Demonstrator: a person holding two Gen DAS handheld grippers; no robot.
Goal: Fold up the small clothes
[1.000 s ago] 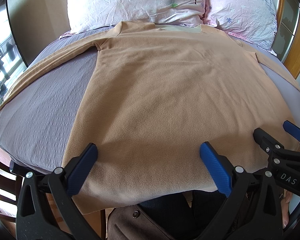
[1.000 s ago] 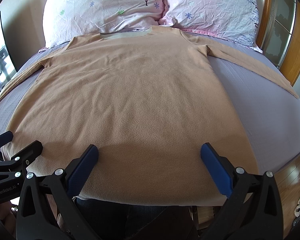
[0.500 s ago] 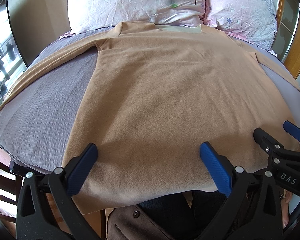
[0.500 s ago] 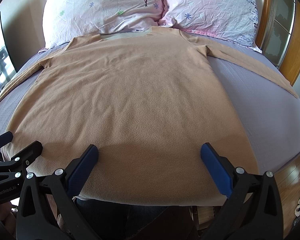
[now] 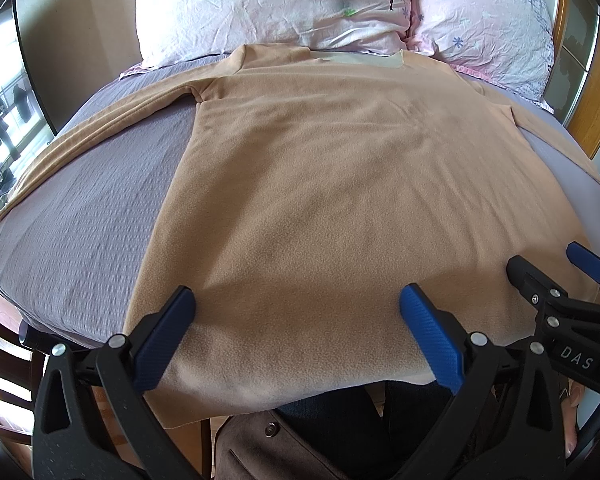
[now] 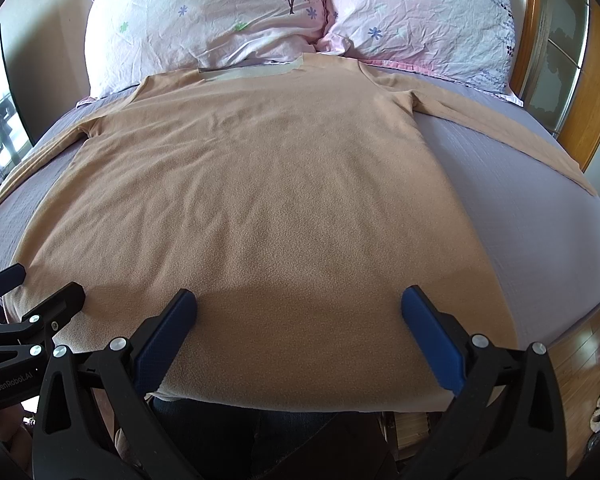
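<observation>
A tan shirt (image 5: 340, 200) lies flat on the bed (image 5: 80, 240), collar at the pillows (image 6: 220, 20), sleeves spread out. The left gripper (image 5: 296, 324) and right gripper (image 6: 300, 320) hover over the shirt's hem, jaws wide apart, holding nothing

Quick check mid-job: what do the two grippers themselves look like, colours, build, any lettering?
Both are alike: the left gripper and right gripper have black angular plastic frames with triangular cut-outs, silver rivets at the pivots, and ribbed blue pads lining the fingers. White lettering shows on the bodies: "DAS" on the right one, "GenRobot.AI" on the left. No cables visible.
</observation>
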